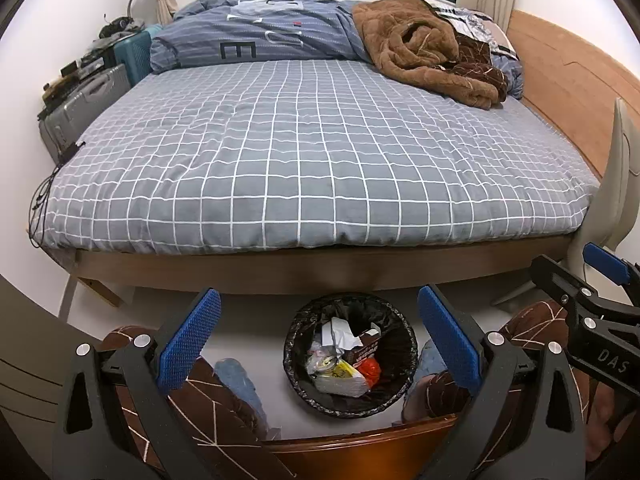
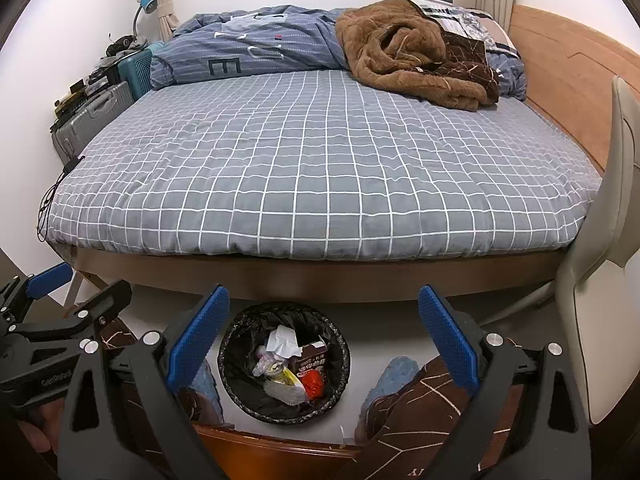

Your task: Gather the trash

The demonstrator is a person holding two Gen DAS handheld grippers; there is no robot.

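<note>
Left wrist view first, reading across from the left: suitcases (image 1: 92, 96) stacked against the wall, the bed (image 1: 320, 152) with its grey quilted cover ruled in white squares, and a rumpled brown fleece blanket (image 1: 424, 48) by the wooden headboard (image 1: 572, 80). Below, our left gripper (image 1: 320, 336) hangs with its jaws spread wide and nothing between them; its blue pads (image 1: 192, 340) are finely knurled on black plastic arms. Framed between them on the pale floor is the trash bin (image 1: 348, 356), round, lined with a crinkled glossy black bag. Inside lie crumpled white paper (image 1: 340, 332), a brown carton (image 1: 366, 350), a yellow wrapper and something red. At the far right edge our right gripper (image 1: 600, 276) pokes in.

In the right wrist view the bin sits left of centre between that gripper's pads, and the right gripper (image 2: 320, 336) is likewise spread wide and empty. A cream chair (image 2: 600, 280) stands at the right.

We judge the bin to be already loaded and no loose litter shows on the bed or floor, so the collecting seems far along; whether anything remains out of view, we cannot tell. If the bag is to be gathered next, that calls for lowering both grippers to opposite sides of the rim and pinching the thin liner, which will likely slip and stretch, not hold shape.
</note>
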